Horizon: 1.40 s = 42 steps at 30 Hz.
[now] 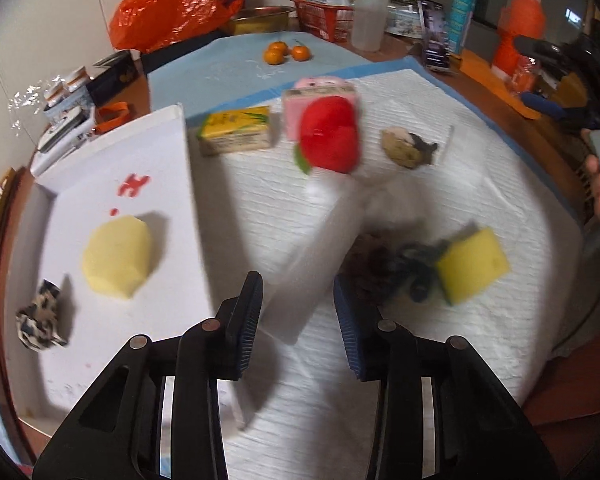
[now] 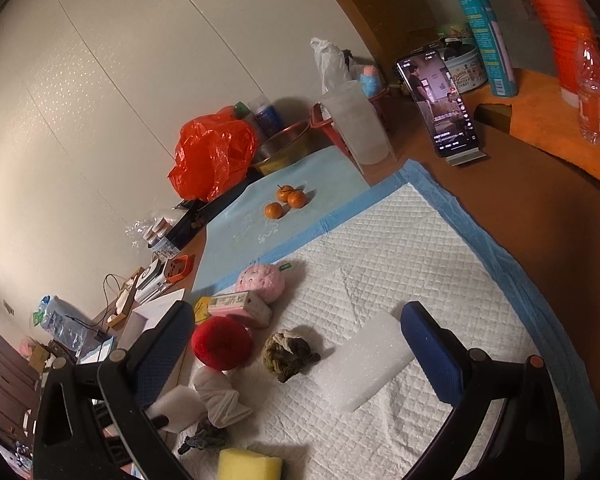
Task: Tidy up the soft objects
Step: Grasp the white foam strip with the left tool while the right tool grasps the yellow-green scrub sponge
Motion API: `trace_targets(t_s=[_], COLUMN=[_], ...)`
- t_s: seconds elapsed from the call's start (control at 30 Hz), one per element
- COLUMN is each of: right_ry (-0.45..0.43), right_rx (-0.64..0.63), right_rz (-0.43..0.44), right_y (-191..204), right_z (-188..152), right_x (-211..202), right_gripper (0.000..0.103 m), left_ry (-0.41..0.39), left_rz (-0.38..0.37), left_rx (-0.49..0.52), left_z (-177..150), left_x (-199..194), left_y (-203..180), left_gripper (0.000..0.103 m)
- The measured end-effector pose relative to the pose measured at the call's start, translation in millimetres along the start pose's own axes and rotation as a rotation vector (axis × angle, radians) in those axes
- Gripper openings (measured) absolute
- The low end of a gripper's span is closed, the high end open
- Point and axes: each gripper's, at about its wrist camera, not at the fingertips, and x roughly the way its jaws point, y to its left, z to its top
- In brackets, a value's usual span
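Note:
My left gripper (image 1: 298, 308) is open and empty above the white quilted pad (image 1: 480, 184). Beside it on the left is a white tray (image 1: 156, 152) holding a yellow sponge (image 1: 118, 256) and a leopard-print scrunchie (image 1: 40, 316). On the pad lie a red plush (image 1: 330, 138), a pink plush (image 1: 320, 82), a knotted olive rope (image 1: 406, 146), a dark fuzzy item (image 1: 380, 268) and another yellow sponge (image 1: 472, 264). My right gripper (image 2: 296, 344) is open and empty over the pad, above the red plush (image 2: 222, 342), the knotted rope (image 2: 286, 354) and a white foam block (image 2: 364, 368).
A yellow carton (image 1: 236, 130) and a pink box (image 2: 240, 308) sit on the pad. Three tangerines (image 2: 286, 200) lie on the blue mat. An orange bag (image 2: 212, 156), metal bowl (image 2: 284, 148), plastic cup (image 2: 358, 124) and propped phone (image 2: 440, 108) stand behind.

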Motion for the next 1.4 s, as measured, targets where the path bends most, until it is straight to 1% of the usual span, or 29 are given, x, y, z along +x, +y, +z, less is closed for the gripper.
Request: trace_targets(t_s=[0.07,0.13,0.2,0.3,0.37,0.43,0.47,0.5,0.57,0.63,0.7,0.8,0.87,0.9,0.93,0.97,1.0,1.03,1.07,1.1,1.13,1.17,1.2,1.27,1.3,1.33,1.4], right_ry=[0.004,0.008,0.01,0.016,0.032,0.09,0.133,0.168,0.218,0.28,0.328,0.372,0.398,0.404,0.409,0.416,0.429,0.452,0.477,0.483,0.504,0.506,0.493,0.449,0.416,0.355,0.265], right_rx=[-0.006,-0.012,-0.018,-0.03,-0.067,-0.158,-0.227,-0.317,-0.474,-0.661,-0.801,-0.912,-0.973,-1.0,-1.036,-1.064,-1.084,-1.101,-1.114,-1.1,-1.081,-1.08,-1.078,-1.014,-0.982,-0.945,-0.885], right_rz=[0.007,0.01,0.004,0.013,0.032,0.07,0.09,0.107,0.129,0.152,0.183,0.18,0.15,0.137,0.126,0.12,0.119,0.119,0.114,0.136,0.145,0.145,0.149,0.176,0.187,0.191,0.207], right_y=[2.4,3.8,4.9,6.8,10.3,18.7,24.6,32.0,44.1,58.5,70.6,82.0,88.7,90.6,92.1,92.3,90.6,88.2,84.4,82.2,80.6,79.6,79.4,81.8,84.6,89.9,100.3], right_z=[-1.0,-1.8,-2.3,-2.5,-3.5,-7.4,-12.5,-21.7,-41.7,-69.2,-94.0,-117.6,-130.5,-134.9,-141.0,-145.8,-150.0,-153.5,-156.4,-154.1,-150.7,-148.3,-144.0,-125.4,-113.8,-97.1,-72.0], right_x=[1.3,2.0,3.0,2.3,3.3,9.8,14.3,17.9,21.0,24.0,27.9,40.4,54.3,57.8,60.1,60.8,60.0,59.1,58.5,56.1,54.1,50.4,44.9,31.9,25.3,16.3,4.6], right_gripper=[0.103,0.103,0.103,0.103,0.103,0.103,0.103,0.103,0.103,0.103,0.103,0.103,0.103,0.103,0.098,0.088,0.081,0.066,0.055,0.048,0.046,0.045,0.045,0.045,0.045,0.045,0.045], left_ry=[-0.003,-0.016,-0.001,0.05,0.07,0.079,0.081,0.077,0.073,0.067,0.059,0.043,0.031,0.02,0.012,0.002,-0.009,-0.019,-0.03,-0.04,-0.051,-0.065,-0.082,-0.116,-0.142,-0.165,-0.228], left_rz=[0.021,0.06,0.099,0.11,0.107,0.084,0.075,0.078,0.066,0.057,0.045,0.025,0.017,0.011,0.004,-0.004,-0.01,-0.016,-0.019,-0.023,-0.029,-0.035,-0.037,-0.046,-0.051,-0.056,-0.06], left_rx=[-0.008,0.0,0.013,0.037,0.046,0.035,0.031,0.033,0.026,0.004,-0.025,-0.072,-0.09,-0.1,-0.108,-0.118,-0.127,-0.134,-0.144,-0.153,-0.164,-0.175,-0.186,-0.205,-0.215,-0.221,-0.227], left_z=[-0.3,3.2,7.8,9.1,8.9,8.5,8.3,7.9,6.1,4.7,3.4,1.9,2.2,2.2,2.1,2.2,2.4,2.2,2.3,2.9,3.5,4.3,5.8,10.5,15.3,19.2,32.3], left_x=[0.3,3.3,10.0,24.7,31.1,33.6,33.8,33.2,31.1,28.8,26.0,20.6,15.6,11.5,8.2,4.0,-0.1,-4.0,-8.1,-11.9,-16.2,-21.3,-27.0,-38.9,-47.9,-55.7,-76.5], left_y=[-6.9,-9.2,-7.6,-6.9,-8.1,-8.4,-9.1,-10.2,-11.0,-9.9,-7.2,-4.0,-3.8,-3.8,-3.4,-3.3,-3.5,-2.9,-2.7,-2.3,-1.4,-0.2,0.8,2.7,3.5,4.0,4.4], left_gripper=[0.037,0.037,0.038,0.039,0.039,0.038,0.037,0.034,0.032,0.03,0.029,0.029,0.029,0.024,0.023,0.023,0.023,0.023,0.023,0.023,0.023,0.023,0.023,0.023,0.023,0.023,0.023])
